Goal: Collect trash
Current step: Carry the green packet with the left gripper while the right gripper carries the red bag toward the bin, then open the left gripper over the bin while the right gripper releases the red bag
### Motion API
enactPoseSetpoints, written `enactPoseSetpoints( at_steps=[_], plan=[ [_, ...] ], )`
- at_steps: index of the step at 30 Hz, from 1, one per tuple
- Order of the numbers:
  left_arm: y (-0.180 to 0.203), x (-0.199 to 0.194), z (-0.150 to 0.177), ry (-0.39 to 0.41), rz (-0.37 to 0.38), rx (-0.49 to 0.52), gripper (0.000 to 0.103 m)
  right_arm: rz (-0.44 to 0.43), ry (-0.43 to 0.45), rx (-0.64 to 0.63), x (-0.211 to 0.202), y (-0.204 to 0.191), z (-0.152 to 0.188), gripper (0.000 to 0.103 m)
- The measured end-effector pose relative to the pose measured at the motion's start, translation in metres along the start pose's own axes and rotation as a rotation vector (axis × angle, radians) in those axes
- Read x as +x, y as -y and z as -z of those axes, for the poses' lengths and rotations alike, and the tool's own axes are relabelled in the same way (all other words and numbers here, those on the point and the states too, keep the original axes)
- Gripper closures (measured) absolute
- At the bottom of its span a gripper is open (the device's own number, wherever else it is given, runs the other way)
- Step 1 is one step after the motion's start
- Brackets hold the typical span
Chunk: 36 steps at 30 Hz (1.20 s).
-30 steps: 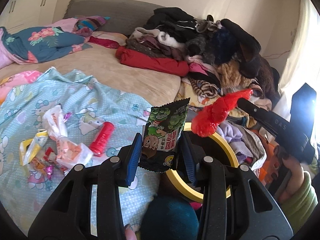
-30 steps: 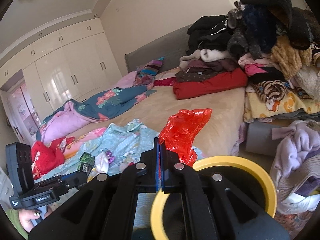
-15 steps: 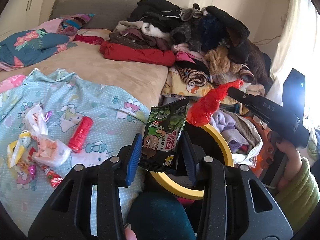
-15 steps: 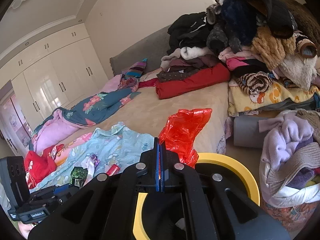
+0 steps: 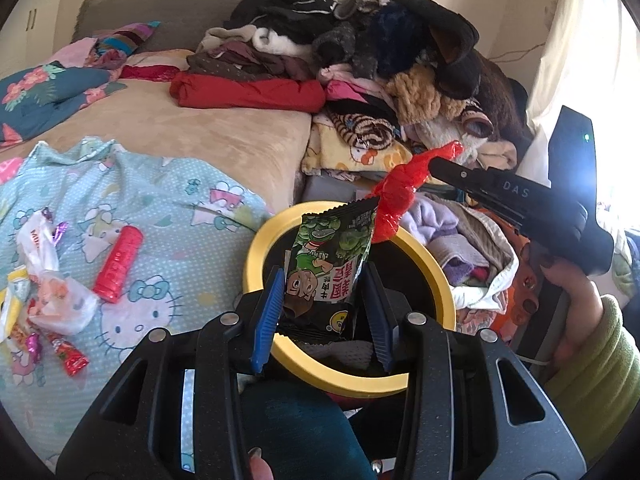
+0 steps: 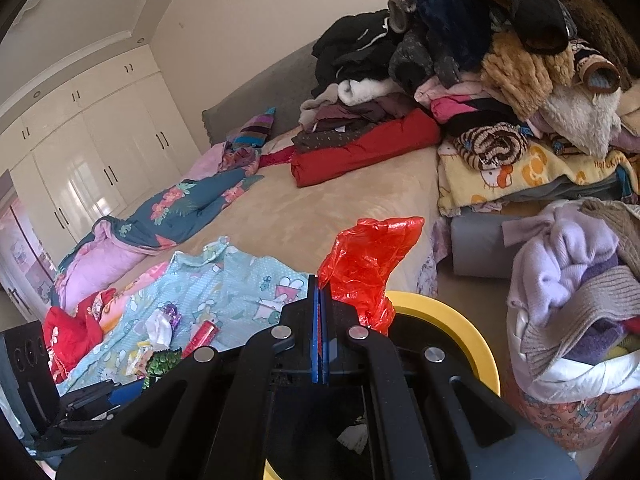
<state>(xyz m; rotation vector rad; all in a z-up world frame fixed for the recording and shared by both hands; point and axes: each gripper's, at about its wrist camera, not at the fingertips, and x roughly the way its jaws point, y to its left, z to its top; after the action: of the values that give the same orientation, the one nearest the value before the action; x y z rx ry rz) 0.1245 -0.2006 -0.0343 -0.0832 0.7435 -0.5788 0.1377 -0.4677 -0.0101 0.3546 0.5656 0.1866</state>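
Note:
My left gripper [image 5: 322, 312] is shut on a green snack wrapper [image 5: 328, 268] and holds it over the mouth of a yellow-rimmed trash bin [image 5: 256, 248]. My right gripper [image 6: 319, 330] is shut on a crumpled red plastic bag [image 6: 368, 260], also above the bin's rim [image 6: 460, 328]. The red bag also shows in the left wrist view [image 5: 400, 196], right of the wrapper. More trash lies on the light blue Hello Kitty sheet [image 5: 168, 216]: a red tube wrapper [image 5: 119, 263], a white plastic bag [image 5: 48, 280] and small candy wrappers [image 5: 66, 354].
A beige bed [image 5: 208, 136] carries a tall pile of clothes [image 5: 360, 60] at its far right. A basket of laundry [image 6: 580, 300] stands right of the bin. White wardrobes [image 6: 80, 152] line the far wall.
Both grippers have moved right with their loads, from over the sheet's edge to above the bin. The wrapper now sits over the bin's opening. Both grips are unchanged.

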Motion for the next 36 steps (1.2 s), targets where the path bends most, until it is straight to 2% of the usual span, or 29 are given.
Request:
enactPoseSetpoints(
  at_steps=[36],
  plan=[
    [0.006,0.091,0.013,-0.174,0.009,0.035,0.07,0.057,-0.147,0.062,0.035,0.039,0.026,0.101]
  ],
)
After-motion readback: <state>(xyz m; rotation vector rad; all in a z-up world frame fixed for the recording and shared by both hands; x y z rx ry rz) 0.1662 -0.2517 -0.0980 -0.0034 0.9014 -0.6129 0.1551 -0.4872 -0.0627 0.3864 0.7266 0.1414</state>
